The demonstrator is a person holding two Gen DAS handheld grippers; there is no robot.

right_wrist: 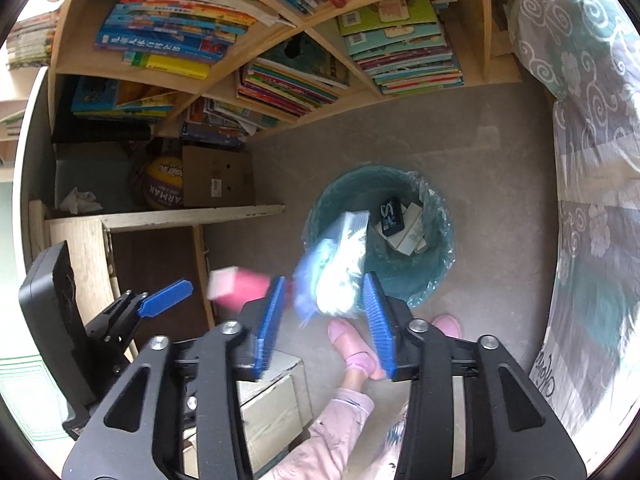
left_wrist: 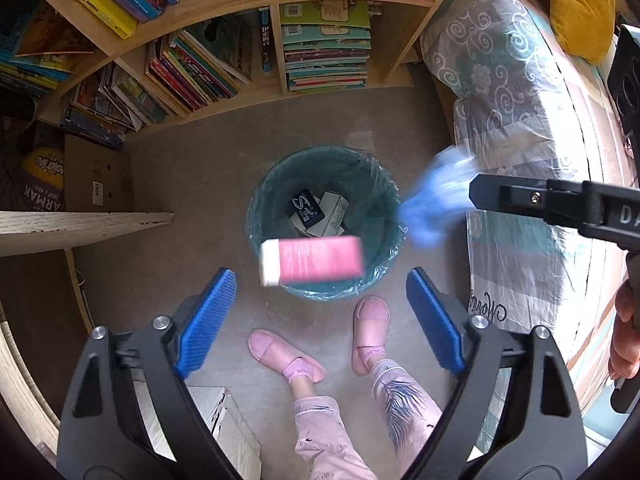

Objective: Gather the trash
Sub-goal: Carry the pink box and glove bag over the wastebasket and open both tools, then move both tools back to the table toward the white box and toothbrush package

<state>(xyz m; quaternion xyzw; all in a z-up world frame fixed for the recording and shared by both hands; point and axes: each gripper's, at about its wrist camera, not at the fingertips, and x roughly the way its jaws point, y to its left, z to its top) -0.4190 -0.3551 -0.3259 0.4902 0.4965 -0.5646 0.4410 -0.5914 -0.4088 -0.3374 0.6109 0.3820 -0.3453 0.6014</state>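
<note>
A round bin with a teal liner (left_wrist: pixel 276 176) stands on the floor; it also shows in the right wrist view (right_wrist: pixel 436 236). Small boxes (left_wrist: pixel 320 212) lie in it. A pink and white box (left_wrist: pixel 312 260) is blurred in mid-air over the bin's near rim, free of my left gripper (left_wrist: pixel 320 312), which is open above it. The pink box shows again in the right wrist view (right_wrist: pixel 236 286). My right gripper (right_wrist: pixel 325 308) is partly open around a blurred blue and white plastic wrapper (right_wrist: pixel 340 268); contact with the pads is unclear. In the left wrist view the wrapper (left_wrist: pixel 436 204) hangs off the right gripper's tip.
A wooden bookshelf (left_wrist: pixel 280 20) full of books stands behind the bin. A bed with a patterned cover (left_wrist: pixel 520 120) runs along the right. A desk edge (left_wrist: pixel 80 224), a cardboard box (left_wrist: pixel 96 176) and a ball (right_wrist: pixel 164 184) are at the left. The person's feet in pink slippers (left_wrist: pixel 368 332) stand near the bin.
</note>
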